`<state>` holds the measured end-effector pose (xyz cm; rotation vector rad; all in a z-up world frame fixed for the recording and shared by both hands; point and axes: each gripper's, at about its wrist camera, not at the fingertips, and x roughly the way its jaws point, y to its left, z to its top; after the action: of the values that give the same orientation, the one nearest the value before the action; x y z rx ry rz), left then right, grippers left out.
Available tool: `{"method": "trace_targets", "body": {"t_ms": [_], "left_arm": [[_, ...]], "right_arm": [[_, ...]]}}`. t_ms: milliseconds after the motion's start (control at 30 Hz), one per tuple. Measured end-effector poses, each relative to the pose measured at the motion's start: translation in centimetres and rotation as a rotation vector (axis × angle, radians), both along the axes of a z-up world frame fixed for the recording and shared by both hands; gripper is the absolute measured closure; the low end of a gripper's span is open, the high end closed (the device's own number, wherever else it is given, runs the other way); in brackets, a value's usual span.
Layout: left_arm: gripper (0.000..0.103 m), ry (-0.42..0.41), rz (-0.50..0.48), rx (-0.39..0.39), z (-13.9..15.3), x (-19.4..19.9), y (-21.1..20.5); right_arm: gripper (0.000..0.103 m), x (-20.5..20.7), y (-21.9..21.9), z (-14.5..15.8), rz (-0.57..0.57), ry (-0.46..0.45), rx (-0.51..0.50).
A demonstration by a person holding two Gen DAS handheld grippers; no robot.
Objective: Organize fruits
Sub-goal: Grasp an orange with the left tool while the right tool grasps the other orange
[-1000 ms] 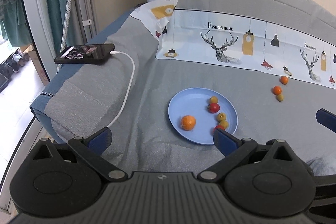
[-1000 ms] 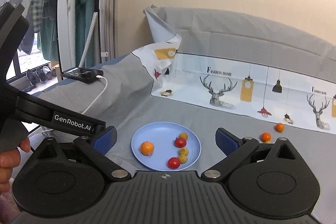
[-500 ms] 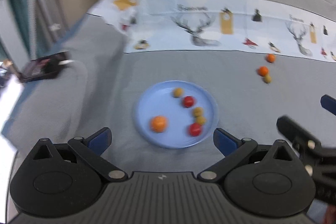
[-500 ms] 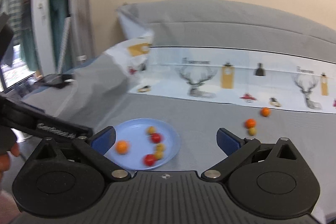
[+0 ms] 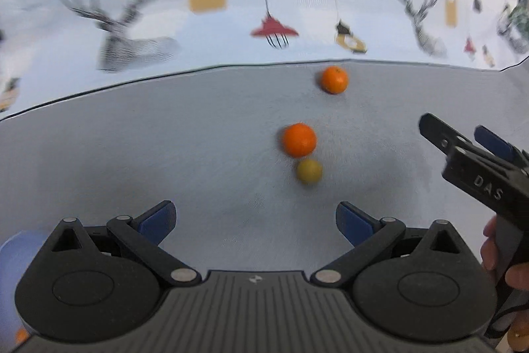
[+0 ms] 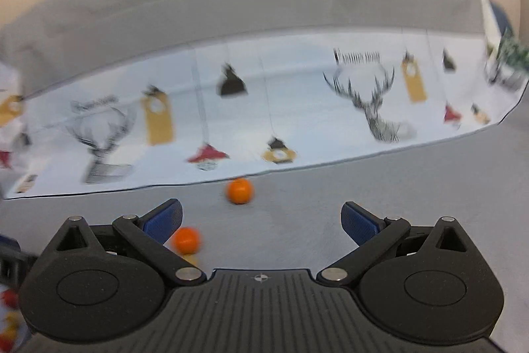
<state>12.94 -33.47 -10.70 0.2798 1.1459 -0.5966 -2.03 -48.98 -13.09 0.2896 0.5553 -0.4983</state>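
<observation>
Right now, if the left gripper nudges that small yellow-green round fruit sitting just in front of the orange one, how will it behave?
The small yellow-green round fruit is a smooth ball on flat grey cloth, so it would probably roll, though the fabric may slow it. It looks to be touching the nearer orange fruit, so a forward push likely moves both. The open left gripper should span it easily.

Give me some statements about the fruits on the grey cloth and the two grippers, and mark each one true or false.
1. Three fruits lie loose on the grey cloth ahead of the left gripper. True: far orange, near orange, small yellow fruit.
2. The left gripper is shut on the near orange. False: its jaws stand open and hold nothing.
3. The small yellow fruit lies right beside the near orange. True.
4. The far orange rests in the middle of the deer-print cloth. False: it lies on the grey cloth, just at the print's edge.
5. The right gripper holds a fruit. False: it is open and empty.
</observation>
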Motion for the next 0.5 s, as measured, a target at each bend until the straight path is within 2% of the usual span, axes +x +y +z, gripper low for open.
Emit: {"method": "trace_targets", "body": {"t_ms": [100,267,367,433,500], "left_arm": [[0.0,0.045,-0.01,0.022,-3.4,3.2,-3.8],[0.0,0.106,-0.013,0.056,-7.5,7.1,-7.1],[0.0,0.063,-0.035,0.063,-8.4,7.6,-7.1],[0.0,0.044,-0.037,0.051,-8.3,7.8,-6.9],[0.003,0.041,-0.023,0.039,-8.1,7.9,-6.8]], "right_arm": [[0.001,4.0,-3.6,-3.6,0.033,0.045,0.055],[0.001,9.9,-6.6,-8.0,0.096,0.083,0.112],[0.001,12.7,-7.1,-9.7,0.135,0.098,0.125],[0.001,14.0,-6.5,-10.3,0.162,0.073,0.078],[0.001,15.3,-5.7,-10.8,0.183,0.096,0.008]]}}
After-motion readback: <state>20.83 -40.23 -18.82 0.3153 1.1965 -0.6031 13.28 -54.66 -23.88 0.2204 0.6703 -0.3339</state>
